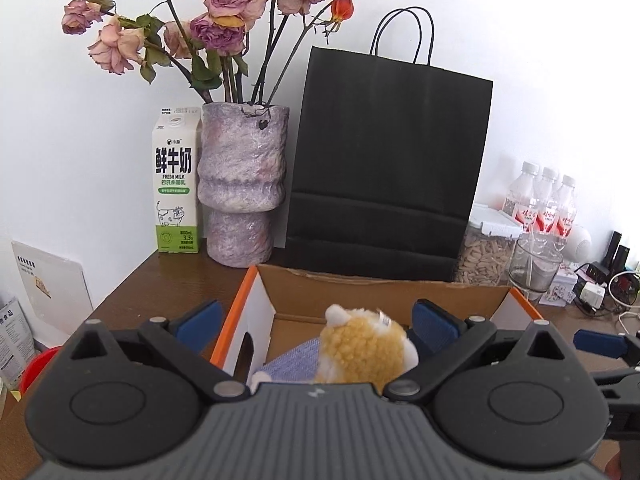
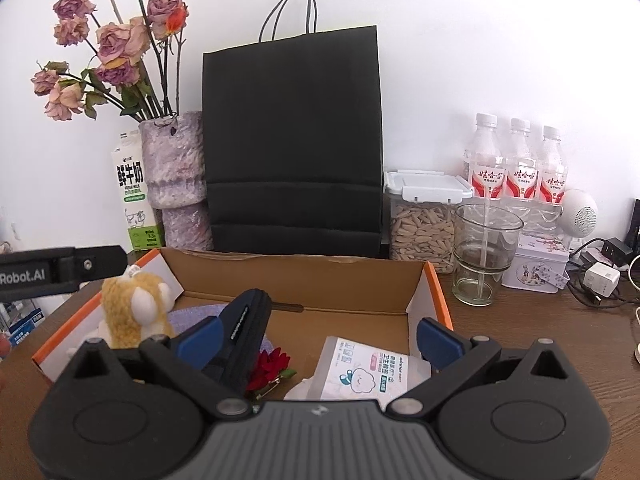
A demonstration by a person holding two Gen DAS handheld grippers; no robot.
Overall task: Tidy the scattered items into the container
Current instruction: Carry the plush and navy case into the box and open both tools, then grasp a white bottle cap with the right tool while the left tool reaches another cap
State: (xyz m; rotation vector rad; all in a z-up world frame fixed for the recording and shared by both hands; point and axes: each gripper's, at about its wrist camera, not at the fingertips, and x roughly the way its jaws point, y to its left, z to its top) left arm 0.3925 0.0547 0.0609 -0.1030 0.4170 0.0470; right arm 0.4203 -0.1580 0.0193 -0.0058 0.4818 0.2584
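Two grippers are seen at an open cardboard box [image 2: 360,280] with orange edges, set on a brown table [image 2: 520,340]. The left gripper [image 1: 316,322] is spread wide above the box's left part, nothing being held between its blue pads [image 1: 200,320]; a plush toy [image 1: 364,348] is seen just below them, inside the box. The right gripper [image 2: 320,338] is likewise held wide open and empty over the box's near side. Within the box are seen a dark pouch [image 2: 244,332], a red flower [image 2: 270,368] and a packet [image 2: 364,372] of cotton swabs. A black bag [image 2: 292,140] and a vase [image 2: 176,176] are stood behind the box.
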